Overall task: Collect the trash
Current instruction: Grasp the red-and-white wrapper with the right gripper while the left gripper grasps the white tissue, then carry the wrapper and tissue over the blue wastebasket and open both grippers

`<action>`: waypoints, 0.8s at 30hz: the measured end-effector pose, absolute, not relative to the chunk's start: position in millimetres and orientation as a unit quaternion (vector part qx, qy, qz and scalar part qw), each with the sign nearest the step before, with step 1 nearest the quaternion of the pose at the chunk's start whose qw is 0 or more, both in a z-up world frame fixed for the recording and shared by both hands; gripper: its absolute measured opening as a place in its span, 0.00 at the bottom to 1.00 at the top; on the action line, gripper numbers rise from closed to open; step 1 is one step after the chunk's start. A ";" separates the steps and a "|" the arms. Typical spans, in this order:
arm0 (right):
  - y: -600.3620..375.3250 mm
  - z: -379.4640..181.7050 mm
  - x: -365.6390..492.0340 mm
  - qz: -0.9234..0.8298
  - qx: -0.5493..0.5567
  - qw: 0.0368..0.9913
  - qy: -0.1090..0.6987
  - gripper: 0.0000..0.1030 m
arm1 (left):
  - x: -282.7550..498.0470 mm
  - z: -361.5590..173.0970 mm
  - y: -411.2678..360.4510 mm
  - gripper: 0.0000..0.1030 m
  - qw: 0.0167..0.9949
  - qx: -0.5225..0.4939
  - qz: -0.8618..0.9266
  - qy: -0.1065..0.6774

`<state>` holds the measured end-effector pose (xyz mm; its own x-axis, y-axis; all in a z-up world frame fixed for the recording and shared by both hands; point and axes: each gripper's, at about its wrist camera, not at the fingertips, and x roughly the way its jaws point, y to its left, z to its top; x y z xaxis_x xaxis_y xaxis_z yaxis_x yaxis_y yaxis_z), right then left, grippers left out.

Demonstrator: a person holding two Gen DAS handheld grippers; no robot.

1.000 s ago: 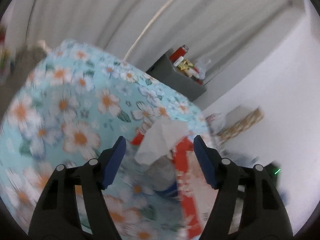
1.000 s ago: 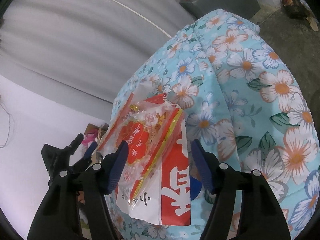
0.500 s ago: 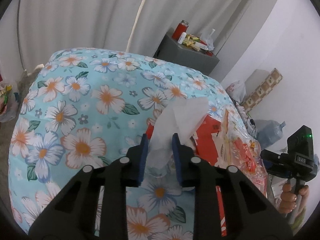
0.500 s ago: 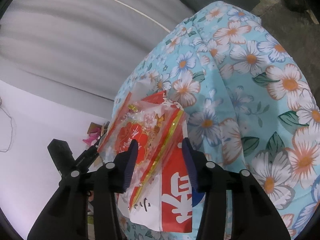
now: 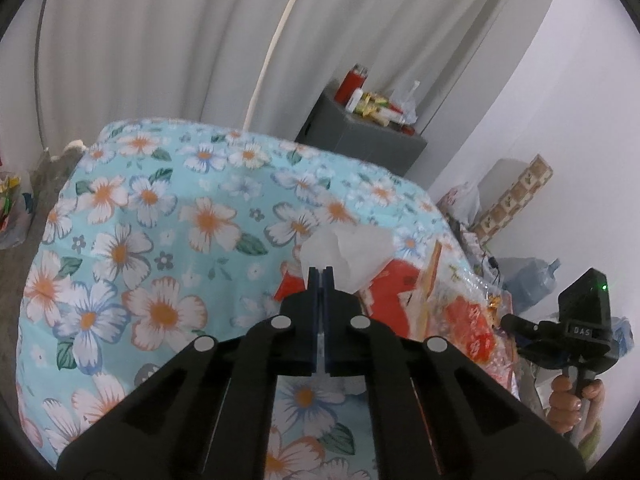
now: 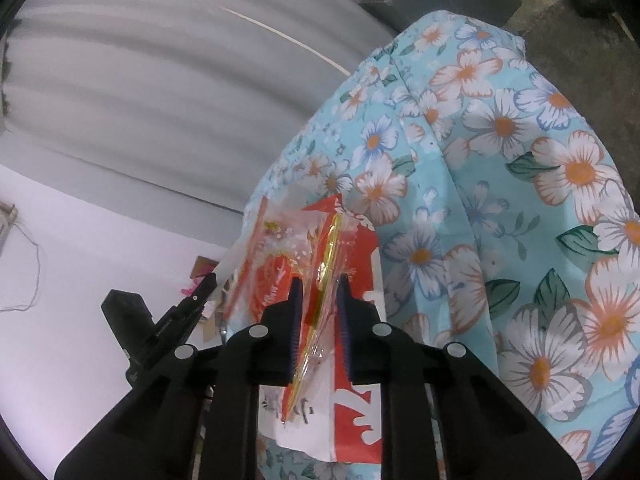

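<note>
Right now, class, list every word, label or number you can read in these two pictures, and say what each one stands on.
"DAS": white letters on the black body of the right claw, seen from the left wrist.
Large white character on the red bag: cut off by the claw, unreadable.
Red print on the clear wrapper: blurred, unreadable.
Labels on the bottles on the grey cabinet: too small to read.
</note>
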<state>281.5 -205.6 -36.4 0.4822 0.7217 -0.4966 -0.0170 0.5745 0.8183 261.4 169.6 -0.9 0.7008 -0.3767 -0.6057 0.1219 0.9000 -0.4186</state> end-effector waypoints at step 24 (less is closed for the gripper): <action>-279.5 13.6 202.7 0.267 0.467 0.784 0.310 0.06 | 195.8 104.5 140.9 0.00 0.925 -0.194 -0.235 0.228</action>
<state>202.7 -279.5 13.6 0.6647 0.7085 -0.2372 -0.1290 0.4215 0.8976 195.8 140.9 104.5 0.7859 -0.5229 -0.3301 0.3458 0.8141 -0.4665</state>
